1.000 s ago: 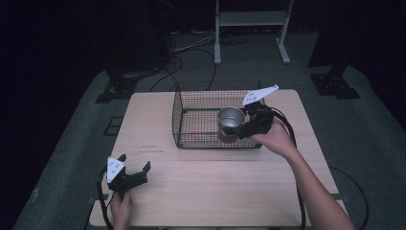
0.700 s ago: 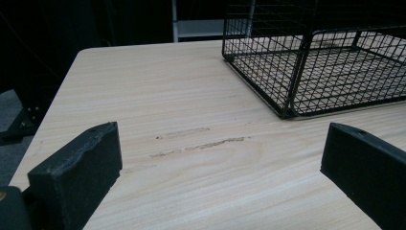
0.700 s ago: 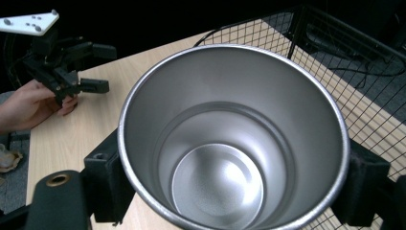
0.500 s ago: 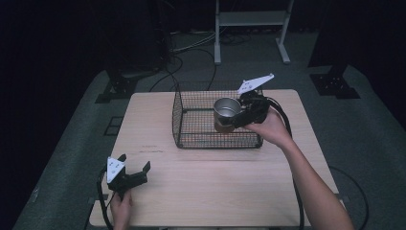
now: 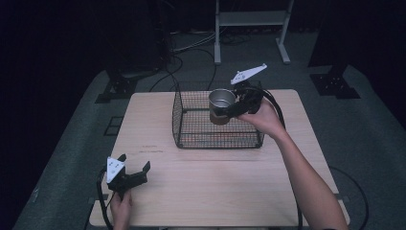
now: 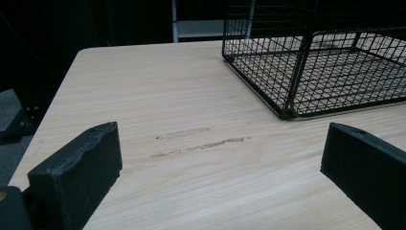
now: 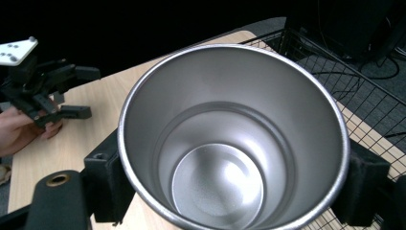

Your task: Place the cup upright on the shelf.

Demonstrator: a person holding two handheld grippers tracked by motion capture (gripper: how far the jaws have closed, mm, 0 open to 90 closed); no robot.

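My right gripper (image 5: 229, 109) clamps a stainless steel cup (image 5: 221, 101), one black jaw on each side of its wall just under the rim. In the right gripper view the cup (image 7: 230, 139) sits upright between my jaws, mouth toward the camera; its inside is bare, shiny metal. In the high view the cup hangs in the air over the wire basket (image 5: 191, 129), toward the basket's 1 o'clock corner, its base clear of the mesh floor as far as I can tell.

My left gripper (image 5: 128, 176) rests at about 7 o'clock on the tabletop (image 5: 230, 187), its jaws spread wide with nothing between them. In the left gripper view they frame bare wood with a few faint scuff marks, and the basket's near corner (image 6: 287, 112) lies toward 1 o'clock.

The basket stands on the far half of the tabletop, its back wall close to the far edge, its walls upright and its top open. A broad strip of bare wood runs along the near half, between the basket and my left gripper, and narrower strips run at 9 o'clock and 3 o'clock of the basket. The tabletop's corners are rounded; beyond them lies a grey floor with cables (image 5: 177, 52) and a white stand (image 5: 251, 24) at 12 o'clock.

I can read no brand, label or writing on the cup, the basket or the grippers.
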